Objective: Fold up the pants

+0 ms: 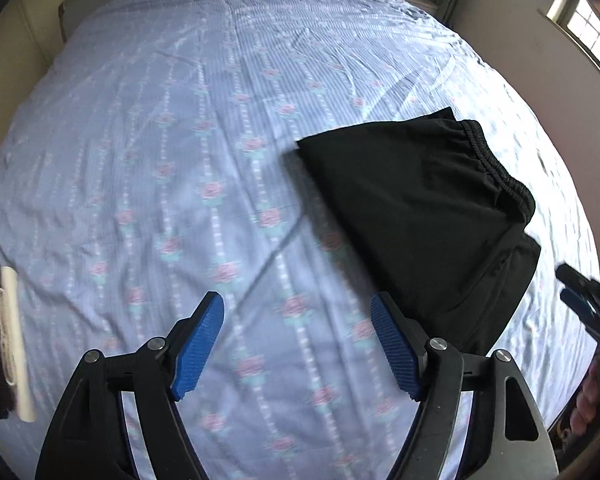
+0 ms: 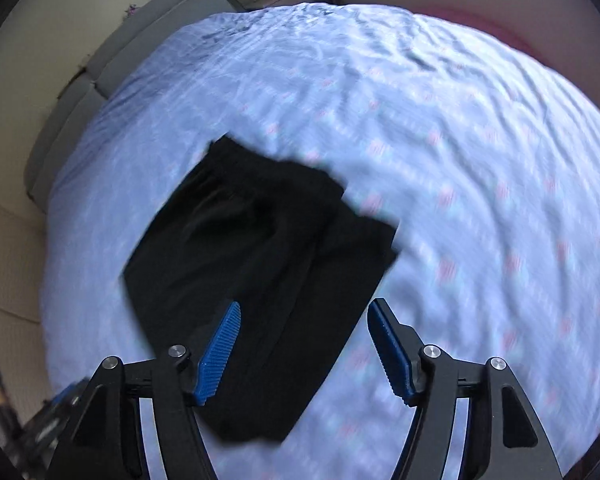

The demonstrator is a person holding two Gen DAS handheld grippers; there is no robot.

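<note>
The black pants [image 1: 424, 216] lie folded into a compact stack on the blue flowered bedsheet [image 1: 188, 152], with the elastic waistband [image 1: 496, 168] on top at the right. My left gripper [image 1: 298, 312] is open and empty above the sheet, left of the pants. In the right wrist view the pants [image 2: 256, 264] lie flat and my right gripper [image 2: 304, 316] is open and empty just above their near edge. The right gripper also shows at the right edge of the left wrist view [image 1: 584, 296].
A folded pile of dark and white cloth [image 1: 4, 340] lies at the left edge of the bed. A grey headboard [image 2: 100, 68] and cream walls border the bed. A window [image 1: 592, 36] is at the upper right.
</note>
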